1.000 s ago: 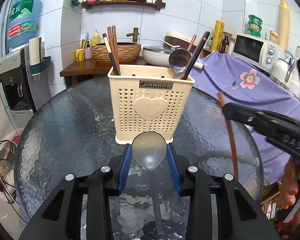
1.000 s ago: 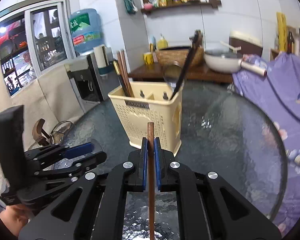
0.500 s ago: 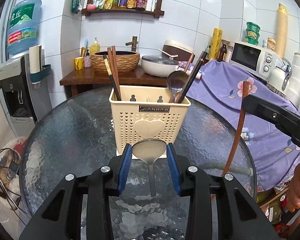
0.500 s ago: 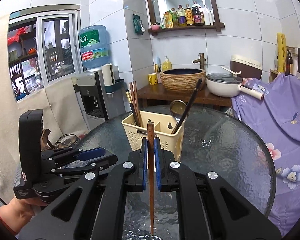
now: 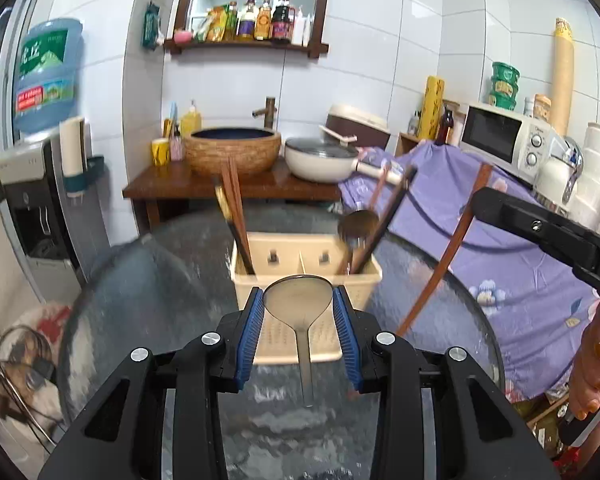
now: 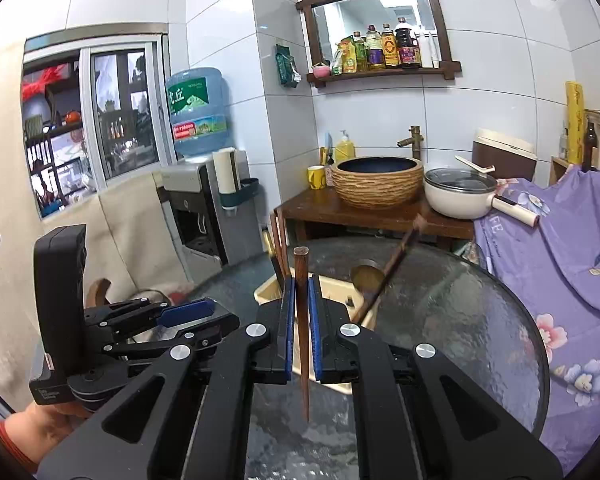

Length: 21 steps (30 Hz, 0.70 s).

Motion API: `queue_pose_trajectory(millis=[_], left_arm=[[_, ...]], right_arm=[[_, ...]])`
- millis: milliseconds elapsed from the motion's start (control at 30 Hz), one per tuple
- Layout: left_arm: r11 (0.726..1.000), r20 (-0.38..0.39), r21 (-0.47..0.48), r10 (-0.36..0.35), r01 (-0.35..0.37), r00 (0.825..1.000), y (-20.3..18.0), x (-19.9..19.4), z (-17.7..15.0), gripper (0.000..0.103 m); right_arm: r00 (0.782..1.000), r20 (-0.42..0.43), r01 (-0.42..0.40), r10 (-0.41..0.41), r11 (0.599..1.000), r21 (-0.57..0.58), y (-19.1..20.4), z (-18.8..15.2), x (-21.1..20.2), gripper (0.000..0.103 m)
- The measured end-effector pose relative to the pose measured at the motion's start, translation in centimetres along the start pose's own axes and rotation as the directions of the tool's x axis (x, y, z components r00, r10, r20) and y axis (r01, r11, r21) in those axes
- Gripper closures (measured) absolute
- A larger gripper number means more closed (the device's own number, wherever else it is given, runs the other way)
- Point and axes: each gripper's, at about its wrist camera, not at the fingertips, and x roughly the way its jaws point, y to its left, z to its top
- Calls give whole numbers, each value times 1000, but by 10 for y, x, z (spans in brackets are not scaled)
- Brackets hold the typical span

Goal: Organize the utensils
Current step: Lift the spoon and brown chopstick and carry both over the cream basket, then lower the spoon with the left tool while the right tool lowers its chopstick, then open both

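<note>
My left gripper [image 5: 299, 312] is shut on a metal spoon [image 5: 299, 304], bowl up and handle hanging down, held above the near side of the cream utensil holder [image 5: 306, 276]. The holder stands on the round glass table [image 5: 148, 280] and holds brown chopsticks [image 5: 234, 208] at its left and a spoon with chopsticks [image 5: 360, 232] at its right. My right gripper [image 6: 299, 308] is shut on a brown chopstick [image 6: 301, 320], upright, point down, above the holder [image 6: 336, 292]. The right gripper with its chopstick [image 5: 444, 256] shows at the right of the left wrist view.
A wooden side table [image 6: 364, 208] with a woven basin and a white pot stands behind the glass table. A purple flowered cloth [image 6: 560, 232] covers the counter at right, with a microwave [image 5: 500, 136]. A water dispenser [image 6: 204, 208] stands at left.
Both grippers have risen with their utensils. The holder now looks lower and farther, and I see into its compartments from above.
</note>
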Motion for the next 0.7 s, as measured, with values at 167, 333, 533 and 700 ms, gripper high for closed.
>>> queue_pose_trajectory(millis=[167,333,533,700], left_arm=[[999,62,12,29,-29,998,3,-10,51,68],[999,95,7,44,-45,994,3,-8,101,68],[996,106,6,91,-93,990,1,19,121,68],[995,26,-9,99,-99,995,5,55,97,68]], right_arm=[[999,6,-39,39,999,32,-5,45,5,95],[997,60,-43,40,997,63,-10,98,2,95],[988,146,52,-57,998,39,-10,124,12,95],[987,133,90,-95,995,46,-19,100,41,95]])
